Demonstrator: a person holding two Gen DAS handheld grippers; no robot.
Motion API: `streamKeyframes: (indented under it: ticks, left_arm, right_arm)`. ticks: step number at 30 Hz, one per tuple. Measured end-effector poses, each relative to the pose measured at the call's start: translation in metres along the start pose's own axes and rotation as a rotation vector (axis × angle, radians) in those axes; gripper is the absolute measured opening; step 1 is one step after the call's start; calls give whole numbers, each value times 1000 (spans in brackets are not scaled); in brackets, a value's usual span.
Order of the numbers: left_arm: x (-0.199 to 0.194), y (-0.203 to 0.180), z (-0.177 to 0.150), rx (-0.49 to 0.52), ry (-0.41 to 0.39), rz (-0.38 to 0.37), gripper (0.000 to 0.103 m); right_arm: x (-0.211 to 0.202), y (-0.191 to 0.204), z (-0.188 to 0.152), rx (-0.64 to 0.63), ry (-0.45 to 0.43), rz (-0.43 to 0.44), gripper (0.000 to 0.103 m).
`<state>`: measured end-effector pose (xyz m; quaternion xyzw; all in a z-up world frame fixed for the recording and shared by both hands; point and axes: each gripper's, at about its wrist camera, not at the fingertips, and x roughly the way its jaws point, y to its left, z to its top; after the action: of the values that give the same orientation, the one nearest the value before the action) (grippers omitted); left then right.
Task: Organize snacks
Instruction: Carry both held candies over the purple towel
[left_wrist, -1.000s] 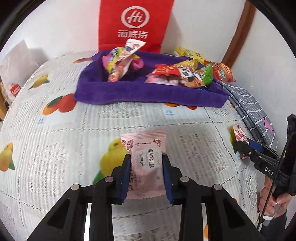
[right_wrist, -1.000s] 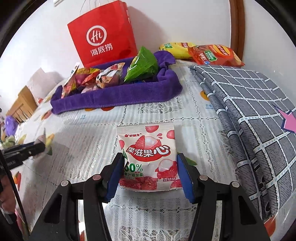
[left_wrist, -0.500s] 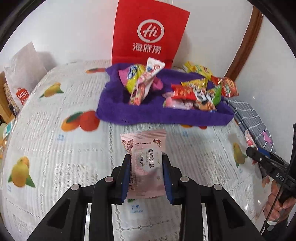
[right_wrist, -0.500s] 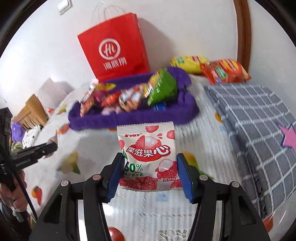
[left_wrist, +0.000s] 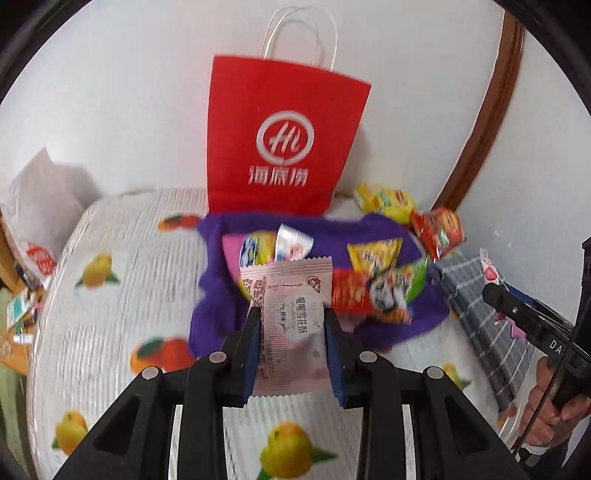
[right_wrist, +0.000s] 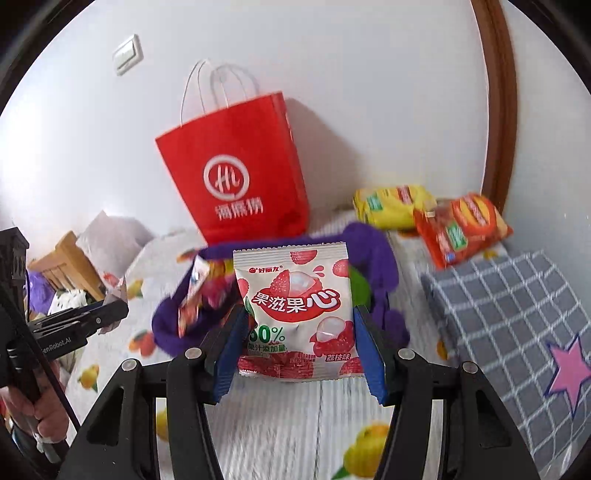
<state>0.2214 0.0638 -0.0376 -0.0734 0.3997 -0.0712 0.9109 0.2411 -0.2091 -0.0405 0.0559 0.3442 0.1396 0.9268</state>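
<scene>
Presently catalogued, one moment, two wrist views.

Left tongs (left_wrist: 291, 328): pinching a pink snack sachet (left_wrist: 291, 321) between the blue pads; the sachet stands upright, its crimped top edge above the fingertips.
Right tongs (right_wrist: 301, 332): pinching a lychee jelly packet (right_wrist: 297, 310), white and red, upright, held by its two side edges.
Position of held items: both sachet and packet are raised clear of the tablecloth and sit in front of the purple tray in their own views.
Purple tray (left_wrist: 214, 295): soft cloth-sided, on the bench close to the wall; holds a jumble of wrapped snacks (left_wrist: 373, 284), yellow, red, green and white wrappers, blurred.
Red paper bag (left_wrist: 284, 136): upright against the wall directly behind the tray, white logo and characters, white twine handles.
Loose packs: a yellow bag (right_wrist: 393, 205) and an orange-red bag (right_wrist: 461, 229) lie side by side past the tray's right end, near the brown door frame (right_wrist: 498, 99).
Bench (left_wrist: 122, 295): covered in a white lace-pattern cloth printed with oranges and yellow fruit.
Grey checked cloth (right_wrist: 509, 314): folded at the right of the bench, with a pink star motif.
Person: a hand (left_wrist: 546, 410) grips the right tool's handle in the left view; another hand (right_wrist: 33, 410) grips the left tool in the right view.
Wall switch (right_wrist: 127, 55): white, upper left.
</scene>
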Motion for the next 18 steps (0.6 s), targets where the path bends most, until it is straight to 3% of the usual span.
streamKeyframes:
  ticks: [8, 18]
  left_arm:
    - [10, -13, 40, 12, -30, -22, 30]
    - [47, -19, 66, -2, 8, -68, 30]
  right_arm:
    - [16, 7, 40, -13, -4, -27, 57]
    - [61, -7, 43, 19, 70, -56, 57]
